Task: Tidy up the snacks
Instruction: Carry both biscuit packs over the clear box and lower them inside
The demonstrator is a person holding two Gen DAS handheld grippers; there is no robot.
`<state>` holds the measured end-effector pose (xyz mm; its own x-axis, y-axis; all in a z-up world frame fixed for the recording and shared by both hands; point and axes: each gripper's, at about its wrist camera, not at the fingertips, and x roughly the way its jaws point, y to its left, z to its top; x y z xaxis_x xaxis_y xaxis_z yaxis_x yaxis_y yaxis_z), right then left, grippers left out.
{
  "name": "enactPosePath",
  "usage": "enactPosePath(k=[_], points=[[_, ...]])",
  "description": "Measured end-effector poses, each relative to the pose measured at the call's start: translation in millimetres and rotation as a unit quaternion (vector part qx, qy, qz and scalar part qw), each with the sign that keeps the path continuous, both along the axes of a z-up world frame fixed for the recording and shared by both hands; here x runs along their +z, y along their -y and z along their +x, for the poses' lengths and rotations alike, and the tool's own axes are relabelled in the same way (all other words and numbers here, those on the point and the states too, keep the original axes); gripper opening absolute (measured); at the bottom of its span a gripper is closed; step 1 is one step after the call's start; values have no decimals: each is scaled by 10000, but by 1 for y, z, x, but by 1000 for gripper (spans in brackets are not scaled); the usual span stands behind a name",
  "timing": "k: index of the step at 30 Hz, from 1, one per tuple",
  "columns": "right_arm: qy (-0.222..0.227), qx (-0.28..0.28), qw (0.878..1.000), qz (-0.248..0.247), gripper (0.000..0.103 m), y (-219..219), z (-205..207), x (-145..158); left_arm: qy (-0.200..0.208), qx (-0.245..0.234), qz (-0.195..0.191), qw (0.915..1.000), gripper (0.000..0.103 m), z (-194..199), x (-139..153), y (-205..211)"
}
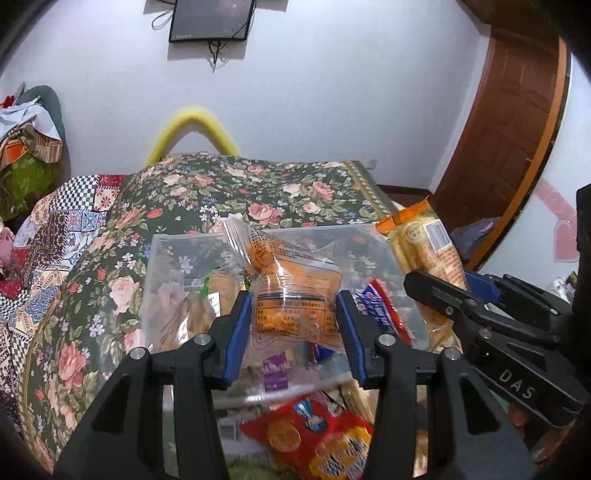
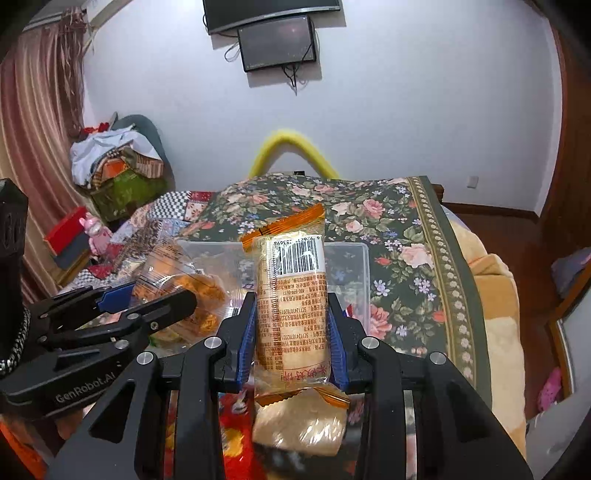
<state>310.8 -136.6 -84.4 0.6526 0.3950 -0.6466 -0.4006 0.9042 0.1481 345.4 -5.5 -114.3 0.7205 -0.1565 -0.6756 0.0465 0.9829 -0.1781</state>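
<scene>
1. Gripping a clear pouch of orange snacks [image 1: 291,295], the left gripper [image 1: 293,328] has its blue fingers [image 1: 236,332] clamped on the pouch's two sides, holding it above a transparent plastic box [image 1: 166,258].
2. Right gripper [image 2: 291,332]: fingers closed on a tall orange-trimmed biscuit pack [image 2: 291,302], held upright with its barcode facing the camera, also over the transparent box [image 2: 351,258].
3. Inside the box, seen through its walls in the left wrist view, lie pale wrapped snacks [image 1: 195,314] and a red-white-blue packet [image 1: 380,314].
4. Nearer the camera, below the left gripper, a red cookie packet [image 1: 314,439] lies blurred.
5. Surroundings: the box rests on a floral bedspread [image 1: 221,192]; a patchwork quilt [image 1: 55,240] lies to the left, a yellow curved tube [image 1: 192,122] rises behind the bed, and a dark screen [image 1: 212,18] hangs on the white wall.
6. View differences: only the right wrist view shows the striped curtain [image 2: 33,147], the heap of clothes [image 2: 114,158] and the beige blanket [image 2: 495,295]; only the left wrist view shows the brown wooden door [image 1: 509,129].
</scene>
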Motion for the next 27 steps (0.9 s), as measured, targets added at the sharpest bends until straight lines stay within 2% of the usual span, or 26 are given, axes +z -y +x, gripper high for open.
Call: enactPosePath(k=[8,14,19,23,27], points=[[-417,-31,9990,-128,32,-6,38,-25,-202,40,141,9997,46,35,-22,6],[-649,-120,9977,-177,32,-5,55,-39,-472,168,-27,9987,46,54,-41,4],[-742,-90,9969,-240,32,-4,59,-47,-503,299,2,9983,53,58,-46,3],[-714,-48,9967,-395,32,-6,58,-47,-569,337,-220,9976,57,56,-44,-4],[-681,-39,9971,-333,38,-2,51,-40,-482,249,-204,9983,60,46,-34,-4]])
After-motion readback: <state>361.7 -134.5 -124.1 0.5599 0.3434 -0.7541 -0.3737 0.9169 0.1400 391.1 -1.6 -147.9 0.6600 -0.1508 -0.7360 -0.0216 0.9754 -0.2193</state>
